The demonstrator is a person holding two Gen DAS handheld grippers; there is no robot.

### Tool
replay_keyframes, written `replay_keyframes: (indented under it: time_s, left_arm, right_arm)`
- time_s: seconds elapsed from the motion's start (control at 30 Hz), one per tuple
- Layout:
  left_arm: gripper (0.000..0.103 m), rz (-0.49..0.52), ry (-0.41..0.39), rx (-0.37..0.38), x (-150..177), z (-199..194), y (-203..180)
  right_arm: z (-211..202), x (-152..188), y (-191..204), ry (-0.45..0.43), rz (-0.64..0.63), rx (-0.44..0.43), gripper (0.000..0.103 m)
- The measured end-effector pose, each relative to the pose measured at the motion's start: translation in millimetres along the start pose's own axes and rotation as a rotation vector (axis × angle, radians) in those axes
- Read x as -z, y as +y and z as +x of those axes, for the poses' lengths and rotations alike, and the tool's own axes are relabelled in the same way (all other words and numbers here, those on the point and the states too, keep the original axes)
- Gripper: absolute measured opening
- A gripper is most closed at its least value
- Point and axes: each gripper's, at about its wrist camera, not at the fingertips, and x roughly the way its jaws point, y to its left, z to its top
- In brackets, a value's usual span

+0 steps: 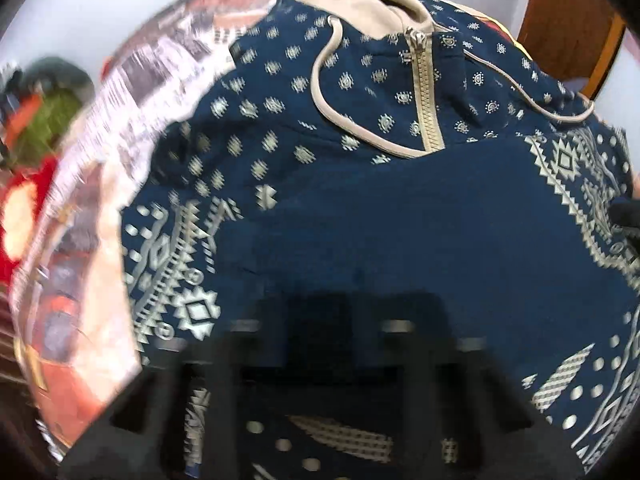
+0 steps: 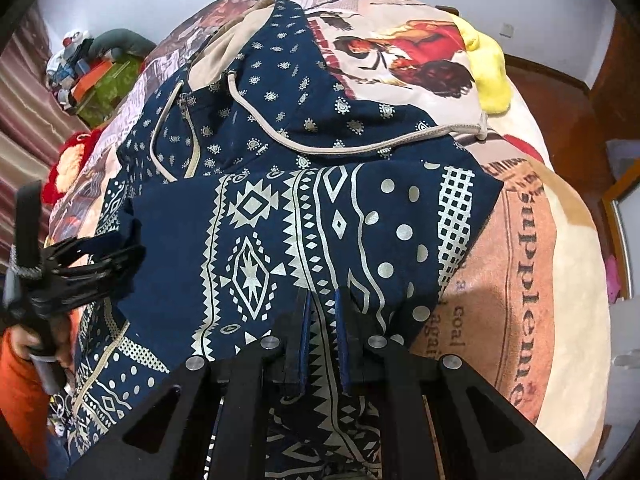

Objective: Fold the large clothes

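One soft navy hoodie [image 2: 280, 220] (cream geometric print, chunky zipper [image 1: 424, 92]) on printed blanket [image 2: 520, 240]

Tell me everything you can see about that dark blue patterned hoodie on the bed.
The hoodie is soft navy fabric printed with cream diamonds, zigzags and dots. It has a beige-lined hood, beige drawcords and a beige zipper. It lies spread over a printed blanket, with a panel folded across its body. The right tool is shut on the cloth near its lower edge; the left tool meets the folded panel's side edge.
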Motion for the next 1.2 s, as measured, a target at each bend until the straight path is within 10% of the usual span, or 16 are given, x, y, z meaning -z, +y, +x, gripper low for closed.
replay_keyframes:
  time_s: [0.27, 0.8, 0.93, 1.2]
  left_arm:
    - [0.005, -0.171, -0.091, 0.001, 1, -45, 79]
    - [0.006, -0.33, 0.086, -0.067, 57, -10, 173]
    - [0.031, -0.284, 0.021, -0.037, 40, -35, 162]
    - [0.064, -0.178, -0.147, 0.014, -21, -86, 127]
  right_arm:
    - [-3, -4, 3, 0.024, -0.045, 0.003, 0.008]
    - [-1, -5, 15, -0.001, -0.139, 0.107, 0.008]
    - [-6, -12, 19, 0.052, -0.148, 0.11, 0.008]
    - [-53, -58, 27, -0.116, -0.097, 0.015, 0.008]
